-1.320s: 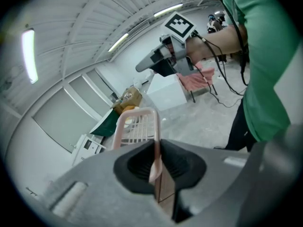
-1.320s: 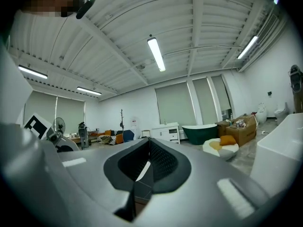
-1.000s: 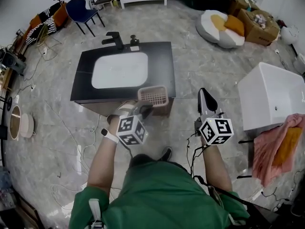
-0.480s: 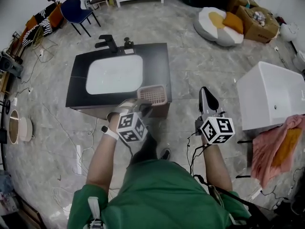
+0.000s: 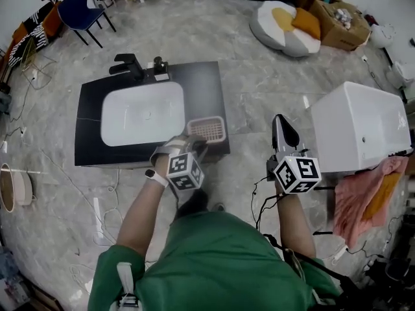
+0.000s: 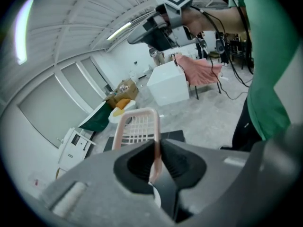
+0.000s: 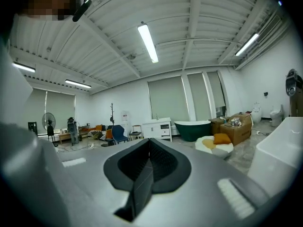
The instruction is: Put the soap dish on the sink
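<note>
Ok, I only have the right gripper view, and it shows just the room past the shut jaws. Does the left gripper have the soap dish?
Observer: Yes. In the left gripper view the left gripper has its jaws shut on the rim of the pink soap dish.
Operator: And where is it?
Observer: In the head view it appears over the front right corner of the black sink top, to the right of the white basin. I can't tell if it touches.

Grey marbled floor (image 5: 259, 89), bearing black sink counter (image 5: 209, 102), white box (image 5: 356, 125), round cushion (image 5: 282, 30), cardboard box (image 5: 337, 19), blue chair (image 5: 78, 8)
</note>
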Demonstrator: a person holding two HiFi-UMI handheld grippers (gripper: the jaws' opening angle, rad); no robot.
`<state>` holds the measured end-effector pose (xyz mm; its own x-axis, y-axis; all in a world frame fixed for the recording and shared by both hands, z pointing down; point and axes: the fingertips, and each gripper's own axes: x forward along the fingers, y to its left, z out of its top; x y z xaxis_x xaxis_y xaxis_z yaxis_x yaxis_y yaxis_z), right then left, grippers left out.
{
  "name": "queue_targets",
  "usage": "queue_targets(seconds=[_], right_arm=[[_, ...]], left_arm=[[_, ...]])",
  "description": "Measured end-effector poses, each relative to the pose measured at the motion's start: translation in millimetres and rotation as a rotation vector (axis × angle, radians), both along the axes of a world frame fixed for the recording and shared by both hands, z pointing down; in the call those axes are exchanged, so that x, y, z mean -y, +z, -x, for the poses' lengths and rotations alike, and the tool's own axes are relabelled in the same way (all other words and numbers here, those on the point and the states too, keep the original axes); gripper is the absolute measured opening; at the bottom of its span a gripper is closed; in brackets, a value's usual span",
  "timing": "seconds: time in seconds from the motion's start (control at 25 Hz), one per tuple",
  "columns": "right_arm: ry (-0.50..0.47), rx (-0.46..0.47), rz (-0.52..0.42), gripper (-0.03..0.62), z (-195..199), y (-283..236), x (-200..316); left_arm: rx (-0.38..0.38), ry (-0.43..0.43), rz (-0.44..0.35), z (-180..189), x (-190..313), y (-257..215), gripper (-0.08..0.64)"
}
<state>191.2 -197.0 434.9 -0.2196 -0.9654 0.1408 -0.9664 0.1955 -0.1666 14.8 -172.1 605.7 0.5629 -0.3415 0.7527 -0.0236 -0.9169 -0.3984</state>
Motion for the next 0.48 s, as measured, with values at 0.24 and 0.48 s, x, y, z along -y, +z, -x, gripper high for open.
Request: queue_targets(seconds=[0.24, 0.48], right_arm=[[-0.015, -0.039, 0.042, 0.002, 25, 16, 59], [0.009, -0.042, 0.087, 0.002, 32, 34, 99]], left_arm=[[0.024, -0.005, 0.048, 7, 50, 52, 0.041], [0.068, 0.016, 0.093, 12, 82, 97, 0.041]])
